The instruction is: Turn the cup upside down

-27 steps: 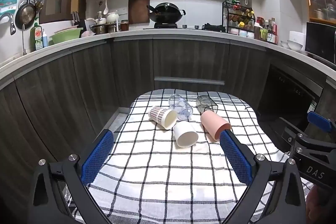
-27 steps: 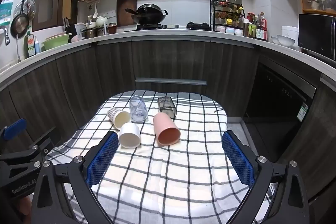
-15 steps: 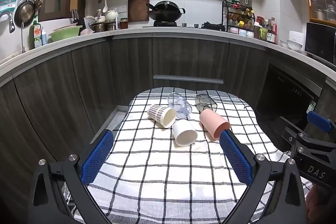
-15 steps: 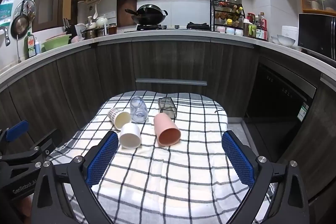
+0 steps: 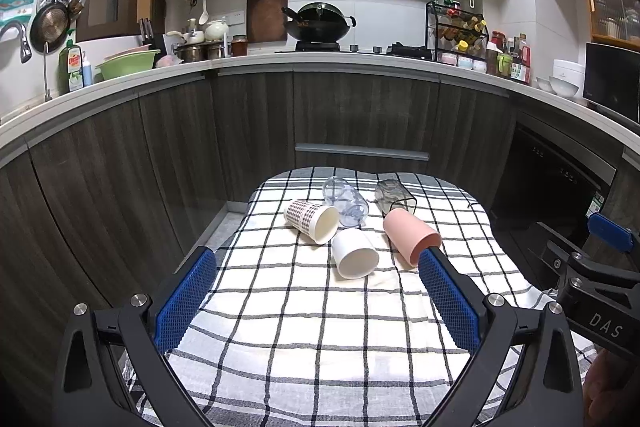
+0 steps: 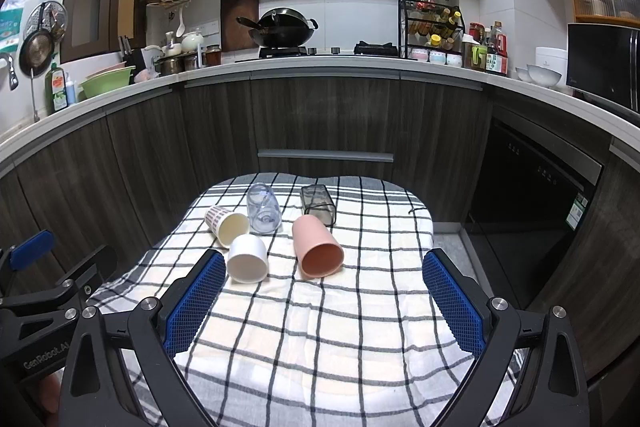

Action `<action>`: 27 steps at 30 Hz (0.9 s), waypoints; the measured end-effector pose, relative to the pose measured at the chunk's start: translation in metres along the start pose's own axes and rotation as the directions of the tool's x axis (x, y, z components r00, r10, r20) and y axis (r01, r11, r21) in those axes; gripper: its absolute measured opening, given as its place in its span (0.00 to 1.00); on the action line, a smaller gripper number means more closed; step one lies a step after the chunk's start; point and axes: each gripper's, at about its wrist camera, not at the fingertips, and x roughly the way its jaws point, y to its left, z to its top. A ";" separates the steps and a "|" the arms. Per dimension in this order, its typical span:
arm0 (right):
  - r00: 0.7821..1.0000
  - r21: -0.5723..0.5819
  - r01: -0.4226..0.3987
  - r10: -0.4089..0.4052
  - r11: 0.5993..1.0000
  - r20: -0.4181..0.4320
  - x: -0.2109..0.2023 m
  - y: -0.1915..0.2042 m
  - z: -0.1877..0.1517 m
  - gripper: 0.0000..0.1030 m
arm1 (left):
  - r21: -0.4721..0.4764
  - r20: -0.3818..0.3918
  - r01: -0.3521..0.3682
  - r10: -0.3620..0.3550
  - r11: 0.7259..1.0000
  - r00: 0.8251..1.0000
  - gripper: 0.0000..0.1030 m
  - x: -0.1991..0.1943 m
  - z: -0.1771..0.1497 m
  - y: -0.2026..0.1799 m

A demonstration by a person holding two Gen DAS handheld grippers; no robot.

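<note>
Dark kitchen cabinets curve behind our checked cloth surface (image 5: 320,311), and over the last second almost nothing on it has changed: the five cups lie where they lay, while both views have crept slightly toward them. We read that as the approach only just starting, with nothing flipped yet.

Going left to right ahead of the left gripper (image 5: 316,299), whose fingers (image 5: 185,297) are spread wide and hold nothing: the patterned cup (image 5: 311,220) lies on its side beyond the left finger, the clear cup (image 5: 345,201) just behind it, the white cup (image 5: 354,253) nearest, midway between the fingers, then the dark glass (image 5: 394,195) farthest back and the pink cup (image 5: 411,241) just past the right fingertip.

Our right gripper (image 6: 320,301) is equally wide apart and empty; the pink cup (image 6: 317,247) lies straight ahead between its fingers (image 6: 453,303), mouth toward us, probably its first target.
</note>
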 end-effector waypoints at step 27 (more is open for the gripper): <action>1.000 0.003 -0.002 0.002 1.000 0.000 -0.001 -0.002 -0.002 0.96 | -0.002 -0.004 -0.002 0.002 1.000 1.000 1.00 0.002 -0.003 0.009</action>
